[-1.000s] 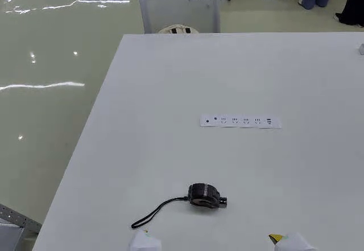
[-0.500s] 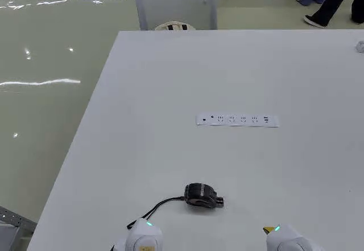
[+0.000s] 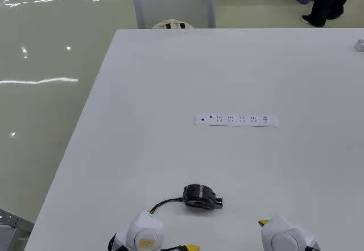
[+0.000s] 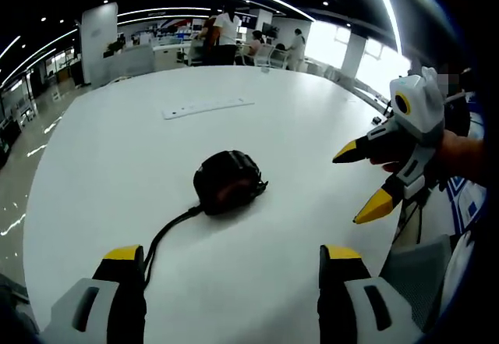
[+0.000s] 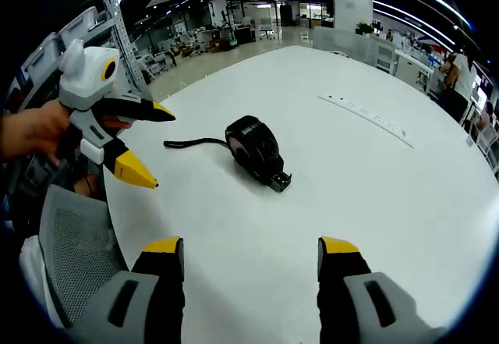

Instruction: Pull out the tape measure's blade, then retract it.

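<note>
The big white table (image 3: pixel 170 91) takes up most of the head view, with a grey chair (image 3: pixel 173 3) at its far edge, top centre. A white power strip (image 3: pixel 236 119) lies mid-frame. Along the bottom edge, the left gripper (image 4: pixel 231 254) and right gripper (image 5: pixel 249 244) hover with jaws spread wide, holding nothing. The black tape measure (image 3: pixel 200 196) sits on the table at lower centre, between them and untouched, its cord (image 3: pixel 162 204) trailing lower left.
</note>
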